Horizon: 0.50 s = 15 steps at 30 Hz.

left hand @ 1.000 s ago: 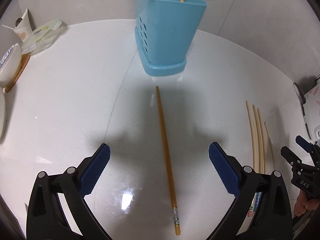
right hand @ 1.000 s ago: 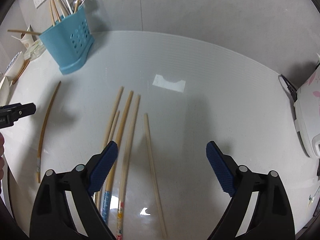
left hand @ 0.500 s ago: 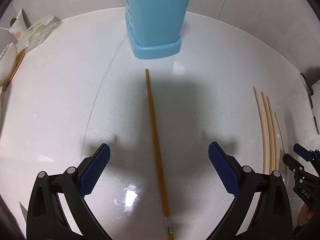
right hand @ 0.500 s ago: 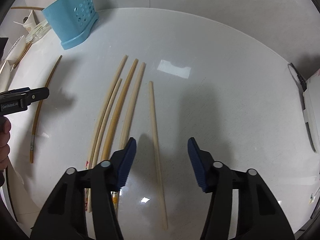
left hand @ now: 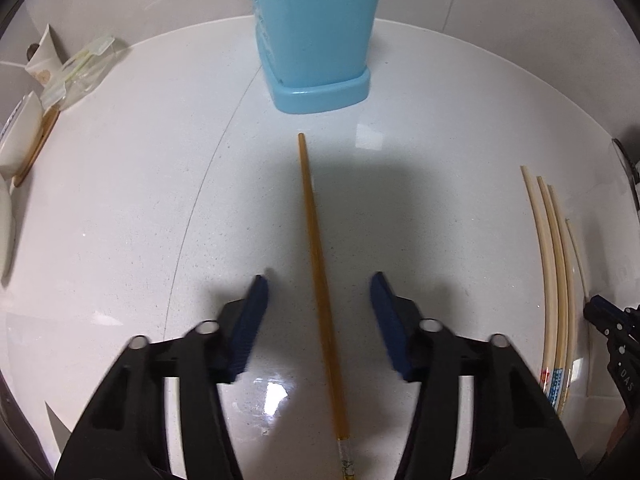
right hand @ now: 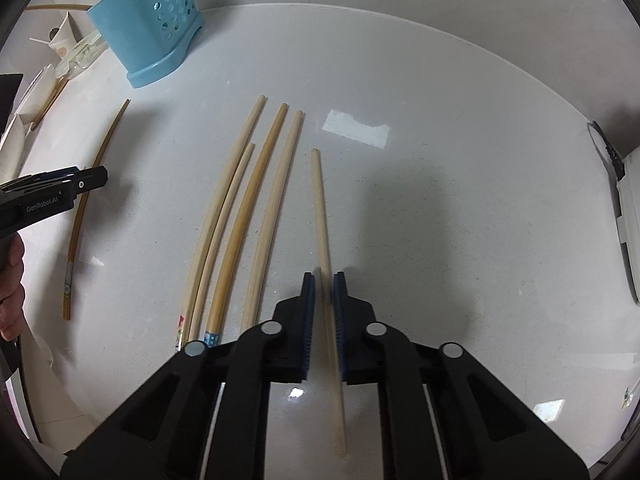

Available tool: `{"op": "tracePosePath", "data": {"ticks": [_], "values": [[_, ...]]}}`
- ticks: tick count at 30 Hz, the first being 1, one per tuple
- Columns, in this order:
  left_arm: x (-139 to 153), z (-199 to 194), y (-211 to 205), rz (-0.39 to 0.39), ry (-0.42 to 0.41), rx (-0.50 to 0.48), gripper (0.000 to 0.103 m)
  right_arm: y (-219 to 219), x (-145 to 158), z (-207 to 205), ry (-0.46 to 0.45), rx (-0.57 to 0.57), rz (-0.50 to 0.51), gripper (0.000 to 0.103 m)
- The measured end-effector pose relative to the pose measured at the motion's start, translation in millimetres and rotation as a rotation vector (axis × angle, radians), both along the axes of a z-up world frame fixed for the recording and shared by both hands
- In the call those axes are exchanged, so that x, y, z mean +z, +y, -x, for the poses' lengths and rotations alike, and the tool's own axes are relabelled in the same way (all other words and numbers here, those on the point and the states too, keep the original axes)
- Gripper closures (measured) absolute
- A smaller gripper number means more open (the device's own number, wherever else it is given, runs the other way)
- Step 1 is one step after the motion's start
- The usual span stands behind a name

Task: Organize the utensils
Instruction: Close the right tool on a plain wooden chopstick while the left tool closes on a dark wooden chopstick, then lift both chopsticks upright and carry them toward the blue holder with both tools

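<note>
Chopsticks: thin, light, stiff and smooth, so you should expect them to roll or pivot; pinch each near its thick end.
Left gripper (left hand: 318, 314): jaws closing around the amber chopstick (left hand: 316, 248), pads not yet on it.
Right gripper (right hand: 324, 316): clamped on the pale chopstick (right hand: 322, 216), which lies on the tabletop (right hand: 460, 160) just right of four others.
Axis: both run lengthwise away from you; the amber one's narrow tip points at the blue holder (left hand: 316, 36).

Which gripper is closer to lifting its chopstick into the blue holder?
Right. The right gripper is shut on the pale chopstick; the left gripper is closing, pads clear of the brown chopstick.
</note>
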<state>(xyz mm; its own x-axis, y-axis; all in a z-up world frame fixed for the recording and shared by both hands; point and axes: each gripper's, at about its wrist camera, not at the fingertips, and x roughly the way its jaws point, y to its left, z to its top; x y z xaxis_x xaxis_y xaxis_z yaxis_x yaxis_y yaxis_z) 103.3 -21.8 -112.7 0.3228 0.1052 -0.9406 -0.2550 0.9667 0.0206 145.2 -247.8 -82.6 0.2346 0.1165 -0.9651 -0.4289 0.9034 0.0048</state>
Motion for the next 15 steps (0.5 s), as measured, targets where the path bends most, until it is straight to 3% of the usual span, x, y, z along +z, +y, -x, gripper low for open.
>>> {"op": "tracePosePath", "data": {"ticks": [1, 3, 15], "values": [[0.9, -0.8, -1.6, -0.004, 0.001, -0.010, 0.083, 0.0, -0.4, -0.4, 0.000, -0.004, -0.002, 0.099], [1.6, -3.1, -4.2, -0.014, 0.006, -0.020, 0.096, -0.1, -1.3, -0.3, 0.002, -0.009, -0.004, 0.099], [15.2, 1.8, -5.5, 0.010, -0.046, -0.037, 0.097, -3.9, 10.1, -1.0, -0.029, -0.035, -0.038, 0.099]]}}
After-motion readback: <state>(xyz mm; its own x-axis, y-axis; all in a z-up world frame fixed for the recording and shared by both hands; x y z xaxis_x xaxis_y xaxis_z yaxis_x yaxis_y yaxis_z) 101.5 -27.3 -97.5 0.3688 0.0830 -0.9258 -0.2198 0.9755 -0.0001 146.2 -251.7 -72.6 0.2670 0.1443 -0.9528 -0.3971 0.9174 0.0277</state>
